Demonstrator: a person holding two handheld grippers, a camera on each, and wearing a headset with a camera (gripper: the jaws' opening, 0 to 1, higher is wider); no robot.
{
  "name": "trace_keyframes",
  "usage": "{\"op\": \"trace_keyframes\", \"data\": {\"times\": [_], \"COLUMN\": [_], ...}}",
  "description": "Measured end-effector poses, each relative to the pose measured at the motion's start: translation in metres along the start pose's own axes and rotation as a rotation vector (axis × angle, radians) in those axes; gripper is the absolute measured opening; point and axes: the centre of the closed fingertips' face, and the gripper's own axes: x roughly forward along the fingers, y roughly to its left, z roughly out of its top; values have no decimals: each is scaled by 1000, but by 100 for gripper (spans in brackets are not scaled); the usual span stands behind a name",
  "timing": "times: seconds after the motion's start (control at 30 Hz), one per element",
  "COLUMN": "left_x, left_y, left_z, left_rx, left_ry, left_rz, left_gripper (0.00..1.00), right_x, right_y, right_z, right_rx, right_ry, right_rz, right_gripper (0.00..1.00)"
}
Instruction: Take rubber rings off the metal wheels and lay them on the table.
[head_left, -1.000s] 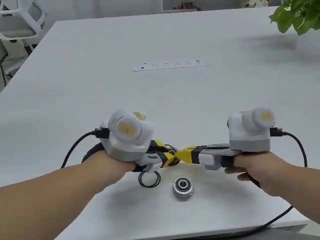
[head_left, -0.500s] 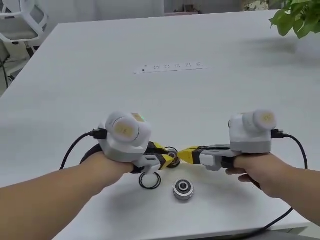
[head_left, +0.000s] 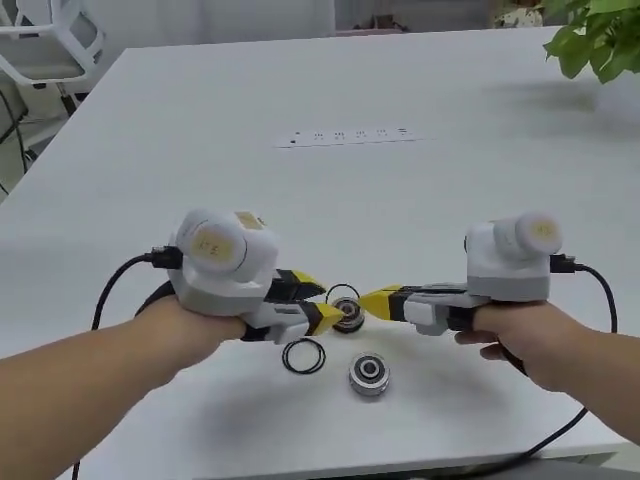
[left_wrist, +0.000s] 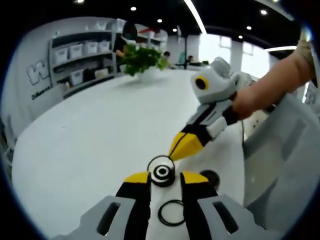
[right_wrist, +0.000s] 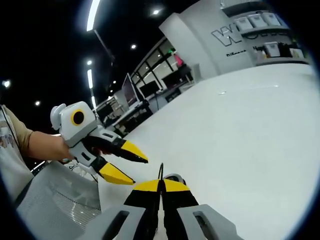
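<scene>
A small metal wheel (head_left: 347, 314) sits just past the tips of my left gripper (head_left: 320, 300), whose yellow jaws stand open on either side of the wheel (left_wrist: 161, 173) without gripping it. My right gripper (head_left: 368, 300) is shut on a thin black rubber ring (head_left: 342, 292) that is stretched up and partly off that wheel. In the right gripper view the ring (right_wrist: 161, 171) rises as a thin line from the shut right gripper (right_wrist: 161, 185). A second wheel (head_left: 369, 372) lies bare near the table's front edge. Beside it, a loose ring (head_left: 287, 357) lies flat.
The white table (head_left: 330, 200) has a flush socket strip (head_left: 345, 135) in its middle. Cables trail from both grippers over the front edge. A potted plant (head_left: 595, 35) stands at the far right and an office chair (head_left: 50, 40) at the far left.
My left gripper has drawn back to the left and its jaws have spread apart from the wheel. The right gripper stays shut on the ring, which now stands farther off the wheel.
</scene>
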Motion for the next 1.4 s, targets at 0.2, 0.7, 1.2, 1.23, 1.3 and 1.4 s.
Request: {"op": "trace_keyframes", "data": {"times": [0.2,0.7,1.2,1.23,1.3,1.4], "left_x": [-18,-60,-89,-91,-94,-98], "left_y": [-1,-4,-5,-4,-3,-2], "left_z": [3,-10,-25,-26,-27,-29], "left_rx": [-10,-23,-42,-45,-50,-56], "left_ry": [-20,-27,-30,-31,-31,-31], "left_rz": [8,16,39,42,49,57], "left_gripper": [29,44,54,55,55,55], "right_x": [0,8,24,25,28,29], "right_y": [3,25,48,49,52,52], "right_z": [4,0,-16,-17,-22,-29], "right_rx": [-2,-21,-20,-19,-16,-8], "right_ry": [-4,37,136,141,163,195], "right_rz": [14,80,140,142,147,140], "right_gripper": [0,0,0,0,0,0]}}
